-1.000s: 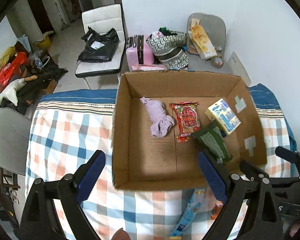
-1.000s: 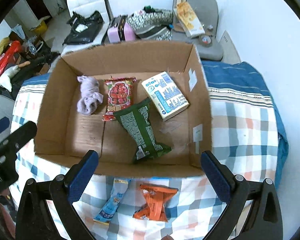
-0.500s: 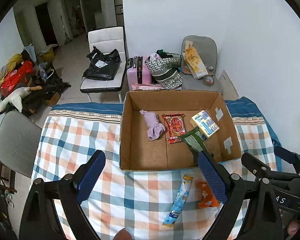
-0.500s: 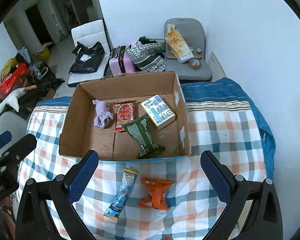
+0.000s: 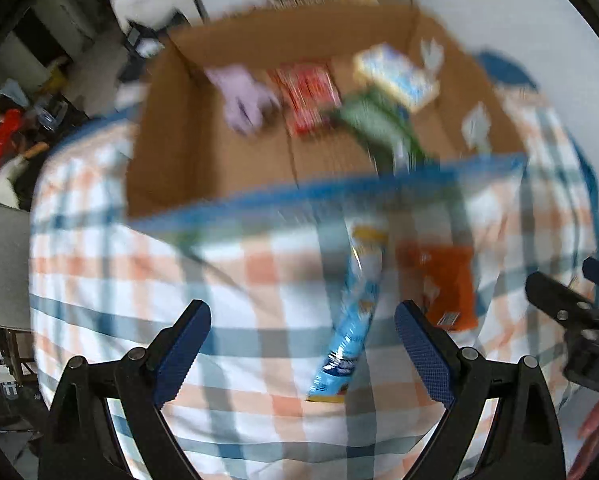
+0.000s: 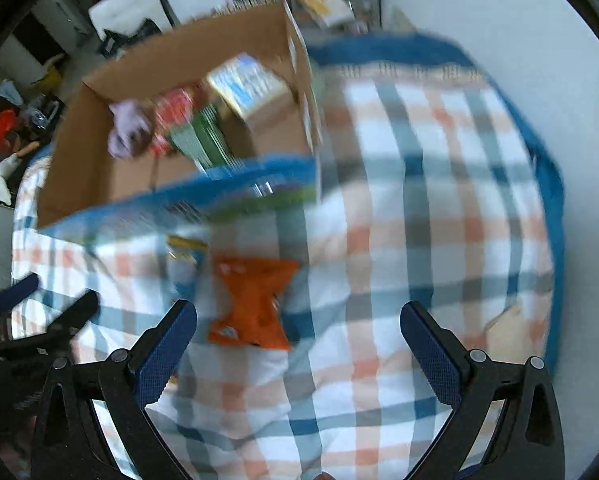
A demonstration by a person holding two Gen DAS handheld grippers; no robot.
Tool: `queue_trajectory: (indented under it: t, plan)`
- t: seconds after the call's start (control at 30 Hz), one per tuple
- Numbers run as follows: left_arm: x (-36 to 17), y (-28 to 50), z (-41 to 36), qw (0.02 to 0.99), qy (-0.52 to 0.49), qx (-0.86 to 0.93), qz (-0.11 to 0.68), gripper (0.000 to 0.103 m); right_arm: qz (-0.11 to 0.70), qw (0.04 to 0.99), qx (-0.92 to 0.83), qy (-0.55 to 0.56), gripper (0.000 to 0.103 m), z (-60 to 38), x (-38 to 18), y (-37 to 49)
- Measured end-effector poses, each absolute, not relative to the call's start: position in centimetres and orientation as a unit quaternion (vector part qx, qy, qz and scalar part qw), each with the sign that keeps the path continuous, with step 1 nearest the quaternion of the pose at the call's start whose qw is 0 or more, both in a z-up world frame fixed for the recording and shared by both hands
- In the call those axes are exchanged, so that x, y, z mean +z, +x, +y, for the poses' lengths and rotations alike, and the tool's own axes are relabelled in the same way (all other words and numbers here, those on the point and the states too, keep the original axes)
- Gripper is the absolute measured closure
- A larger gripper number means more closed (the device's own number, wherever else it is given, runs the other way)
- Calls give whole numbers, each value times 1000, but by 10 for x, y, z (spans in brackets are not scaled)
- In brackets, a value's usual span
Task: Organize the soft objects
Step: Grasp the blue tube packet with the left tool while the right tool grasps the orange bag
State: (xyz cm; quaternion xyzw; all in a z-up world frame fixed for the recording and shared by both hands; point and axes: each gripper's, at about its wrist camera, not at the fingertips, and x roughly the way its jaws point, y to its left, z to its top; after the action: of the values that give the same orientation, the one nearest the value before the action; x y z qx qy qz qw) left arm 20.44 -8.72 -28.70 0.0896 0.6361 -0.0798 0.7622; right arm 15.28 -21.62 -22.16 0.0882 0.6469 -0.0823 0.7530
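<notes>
Both views are motion-blurred. A cardboard box [image 5: 203,152] stands on the checked cloth and holds a purple cloth [image 5: 245,96], a red packet [image 5: 309,92], a green packet [image 5: 375,124] and a white-blue pack [image 5: 395,72]. In front of it lie a long blue packet [image 5: 351,320] and an orange packet [image 5: 443,280]. My left gripper [image 5: 303,344] is open above the blue packet. My right gripper [image 6: 299,340] is open, low over the cloth, with the orange packet [image 6: 251,304] beside its left finger. The box [image 6: 95,160] is at upper left there.
The checked cloth [image 6: 419,200] covers a table with a blue border near the white wall. Chairs, bags and clutter stand behind the box [image 5: 159,12]. The right gripper's fingers show at the right edge of the left view [image 5: 559,300].
Both grippers have dropped down and forward toward the cloth. The two loose packets now sit much closer to the fingers. Both stay open.
</notes>
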Motion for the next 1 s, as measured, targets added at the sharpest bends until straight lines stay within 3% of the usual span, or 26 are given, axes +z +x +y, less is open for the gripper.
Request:
queue_trajectory:
  t: [0.17, 0.23, 0.33, 0.4, 0.47, 0.5, 0.77, 0.87, 0.9, 1.0]
  plan:
    - [-352, 207, -110, 710, 114, -100, 688, 29, 676, 725, -84, 102, 0, -223, -264, 147]
    - [-373, 208, -118, 691, 124, -105, 705, 30, 686, 716, -84, 103, 0, -223, -276, 145]
    - [-398, 209, -126, 670, 140, -104, 721, 47, 696, 705, -77, 110, 0, -220, -290, 143]
    - [-399, 208, -126, 676, 133, -107, 717, 52, 700, 701, -73, 112, 0, -217, -295, 144]
    - [-394, 204, -122, 682, 122, -109, 713, 76, 701, 701, -68, 116, 0, -213, -300, 145]
    - [-391, 200, -116, 682, 111, -107, 715, 80, 702, 700, -67, 117, 0, -211, -303, 146]
    - [-390, 160, -46, 660, 0, -47, 750, 83, 719, 679, -57, 140, 4, -194, -338, 156]
    - [-398, 155, -36, 654, -24, -35, 756, 81, 731, 663, -51, 153, 27, -188, -356, 159]
    - [-399, 155, -35, 654, -29, -34, 755, 80, 736, 659, -52, 149, 40, -187, -361, 158]
    - [-401, 154, -36, 654, -25, -32, 755, 80, 733, 664, -54, 138, 50, -185, -363, 152]
